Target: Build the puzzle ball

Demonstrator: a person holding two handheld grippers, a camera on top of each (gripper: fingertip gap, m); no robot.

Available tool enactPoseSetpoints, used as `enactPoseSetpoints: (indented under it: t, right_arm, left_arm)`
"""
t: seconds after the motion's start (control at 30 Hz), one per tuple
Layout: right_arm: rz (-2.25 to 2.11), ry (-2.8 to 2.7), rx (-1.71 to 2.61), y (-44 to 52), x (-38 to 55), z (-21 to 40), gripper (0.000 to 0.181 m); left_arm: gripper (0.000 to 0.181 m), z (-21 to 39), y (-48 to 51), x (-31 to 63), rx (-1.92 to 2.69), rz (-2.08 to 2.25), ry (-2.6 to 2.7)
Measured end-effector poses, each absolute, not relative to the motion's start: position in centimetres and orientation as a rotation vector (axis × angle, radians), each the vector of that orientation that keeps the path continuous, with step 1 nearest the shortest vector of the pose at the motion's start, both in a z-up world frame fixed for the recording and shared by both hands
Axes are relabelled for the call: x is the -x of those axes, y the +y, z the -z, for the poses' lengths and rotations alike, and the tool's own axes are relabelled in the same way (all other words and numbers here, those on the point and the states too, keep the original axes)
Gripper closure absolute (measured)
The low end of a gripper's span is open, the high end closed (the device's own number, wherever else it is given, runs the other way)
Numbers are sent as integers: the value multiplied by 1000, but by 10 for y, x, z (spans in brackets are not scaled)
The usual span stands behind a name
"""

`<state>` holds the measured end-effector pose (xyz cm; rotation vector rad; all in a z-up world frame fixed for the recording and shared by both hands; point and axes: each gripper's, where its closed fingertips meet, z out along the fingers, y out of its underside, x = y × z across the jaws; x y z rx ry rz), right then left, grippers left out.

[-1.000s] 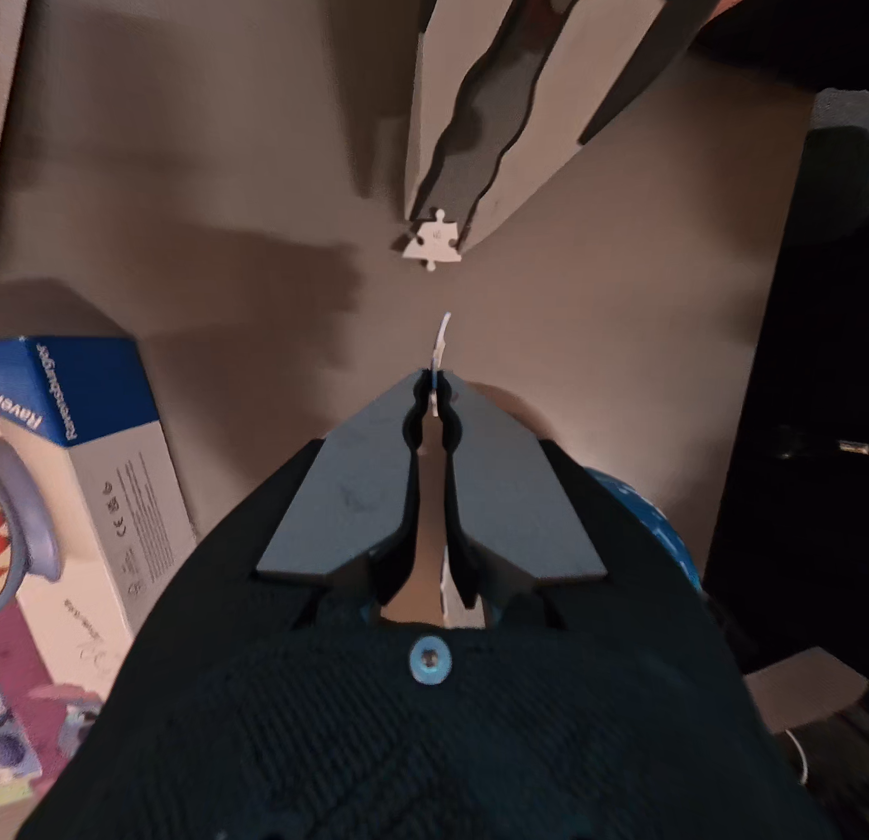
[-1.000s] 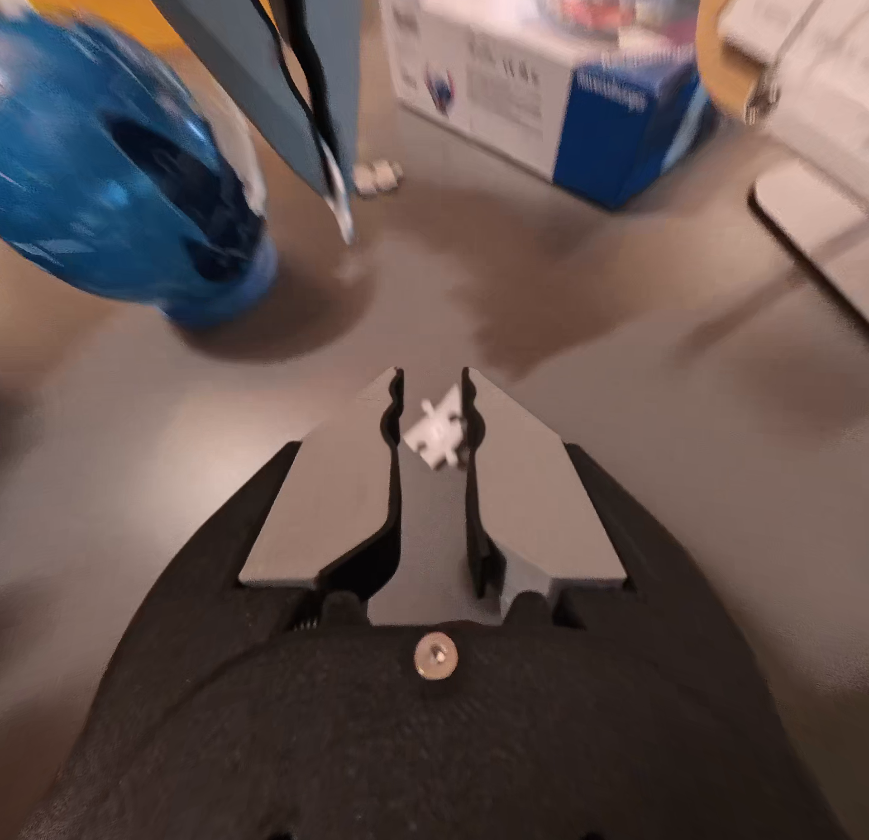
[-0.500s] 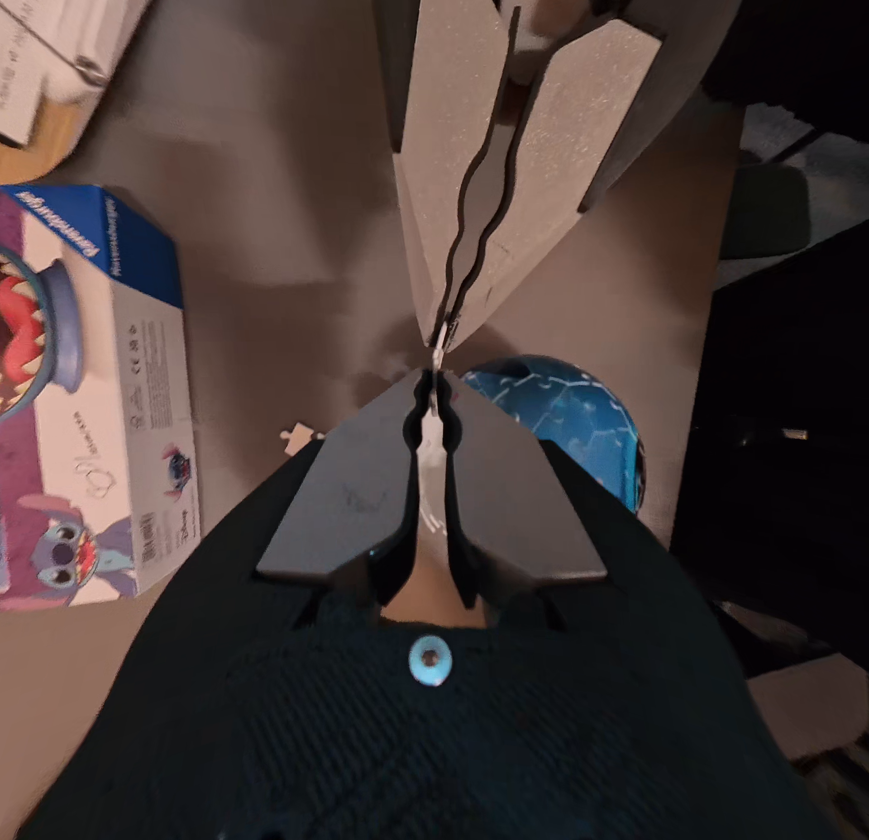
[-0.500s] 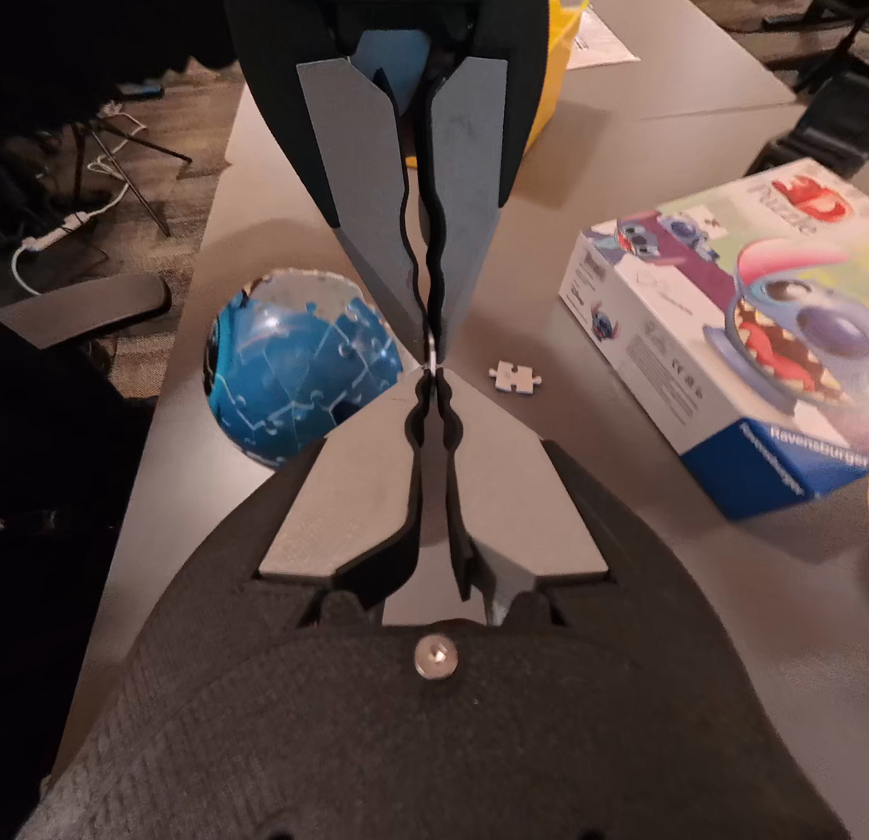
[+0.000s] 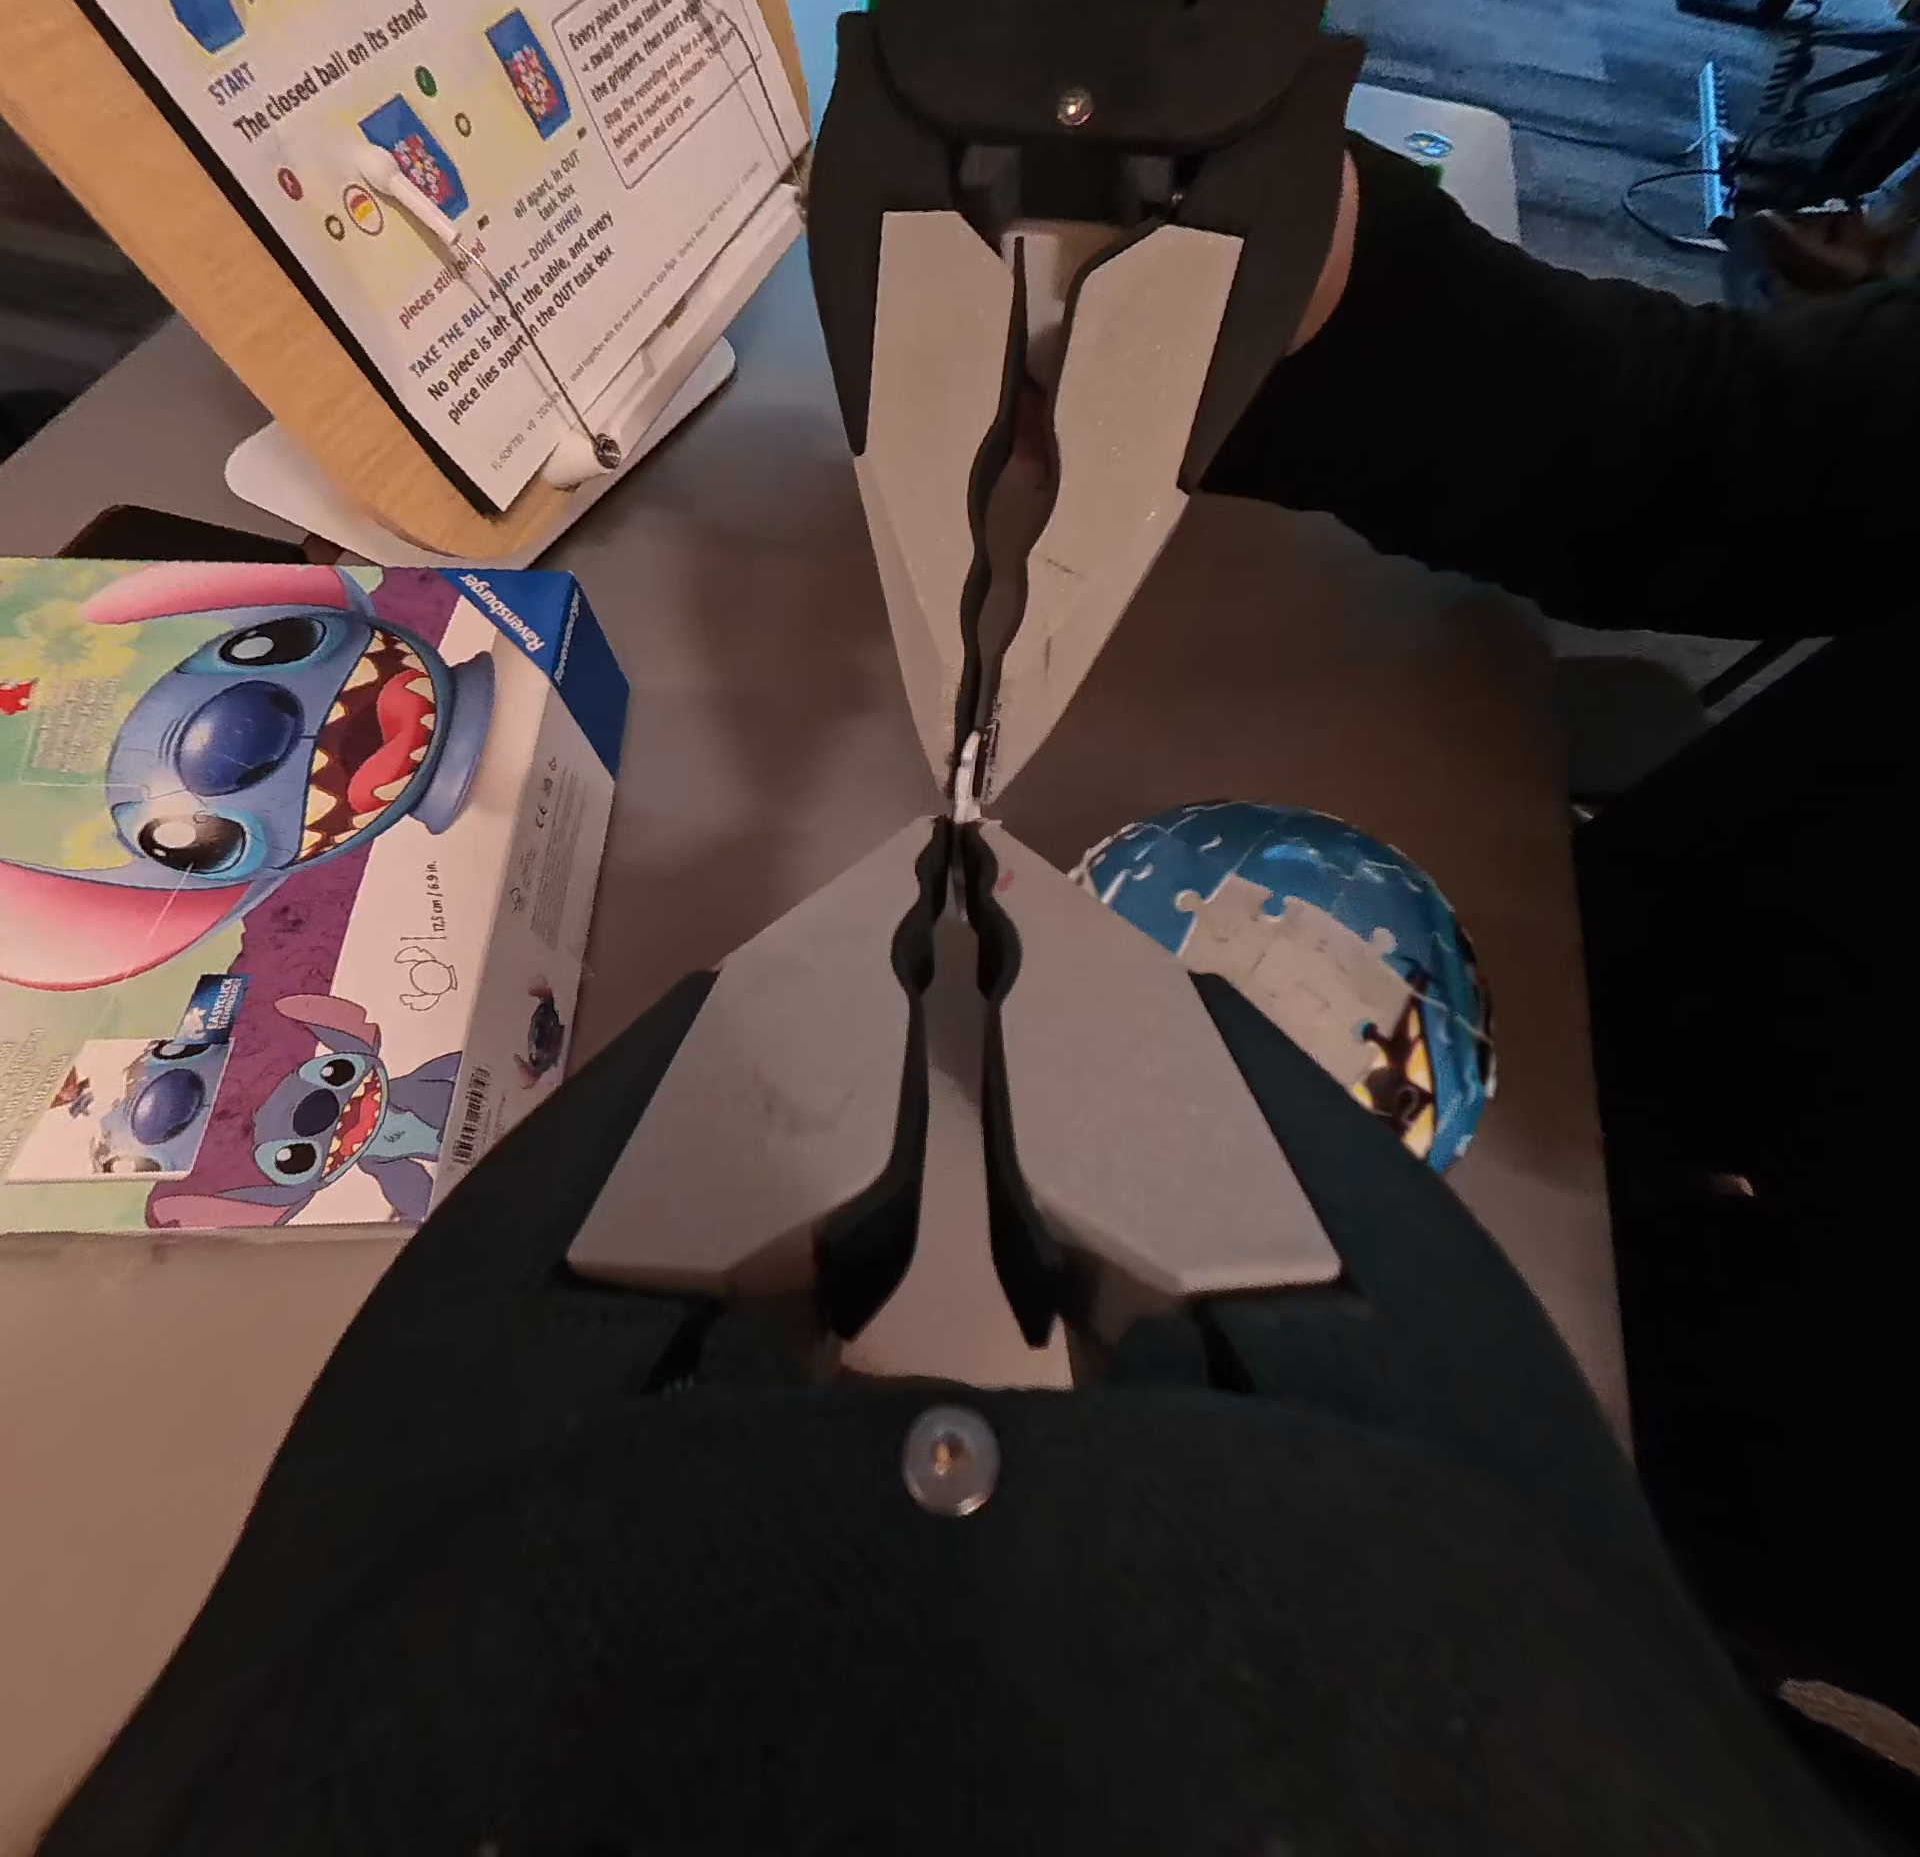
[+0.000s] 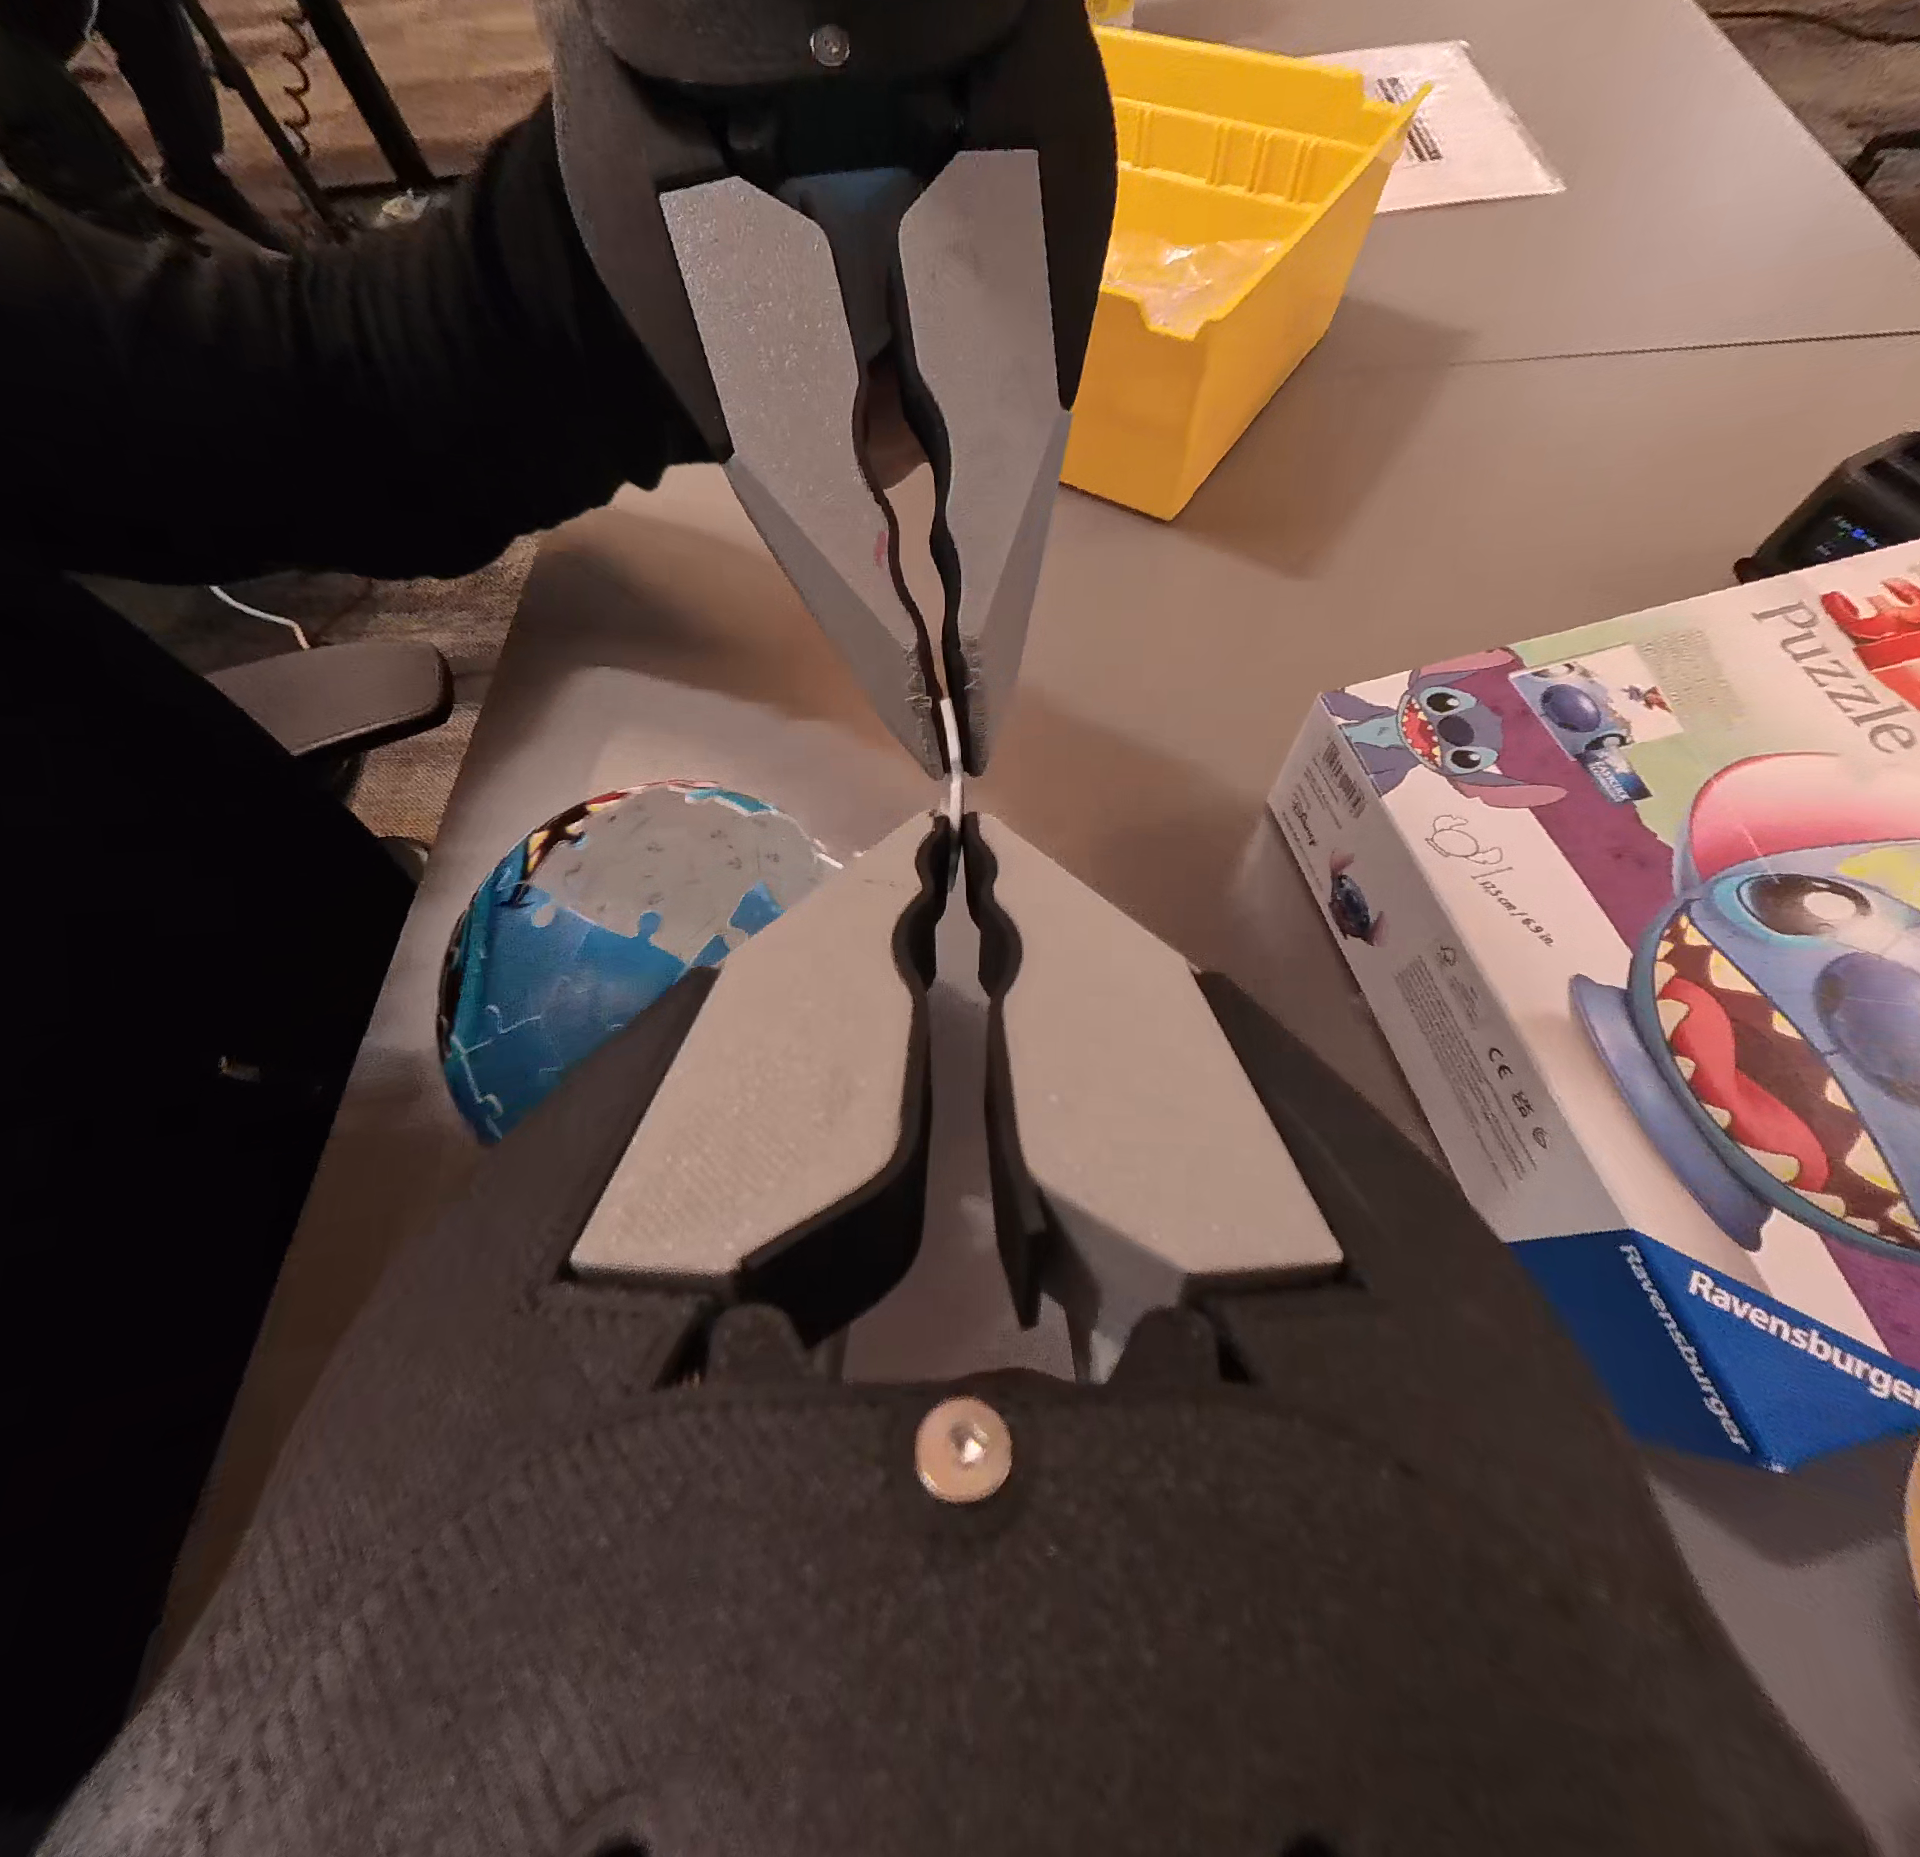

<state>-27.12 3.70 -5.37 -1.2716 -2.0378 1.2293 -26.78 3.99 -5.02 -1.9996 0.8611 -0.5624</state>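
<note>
My left gripper (image 5: 956, 839) and right gripper (image 6: 954, 828) meet tip to tip in the air above the grey table (image 5: 748, 685). Each is shut on a thin white puzzle piece seen edge-on. The right gripper (image 5: 971, 768) comes down from the top of the left wrist view with its piece (image 5: 968, 760). The left gripper (image 6: 948, 753) does the same in the right wrist view with its piece (image 6: 951, 737). The two pieces touch at the tips. The partly built blue puzzle ball (image 5: 1320, 955) lies on the table below, also seen in the right wrist view (image 6: 623, 924).
The puzzle box (image 5: 260, 872) lies on the table, also in the right wrist view (image 6: 1610, 976). An instruction board on a stand (image 5: 416, 197) is behind it. A yellow bin (image 6: 1226, 249) and a paper sheet (image 6: 1455, 134) sit farther off. Dark-sleeved arms hold both grippers. My two grippers' fingertips are within a few centimetres of each other.
The right gripper closed on the white piece on the table and lifted it. Both grippers rose and came tip to tip, then lifted a little higher over the ball.
</note>
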Motion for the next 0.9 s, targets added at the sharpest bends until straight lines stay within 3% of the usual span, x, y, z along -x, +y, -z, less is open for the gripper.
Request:
enactPoseSetpoints:
  t: [0.8, 0.9]
  right_arm:
    - [-1270, -2099, 1429, 57, 267, 84, 181]
    - [-1261, -2112, 1462, 57, 264, 86, 181]
  left_arm:
    - [180, 70, 52, 279, 2000, 736, 866]
    - [170, 69, 51, 284, 2012, 738, 853]
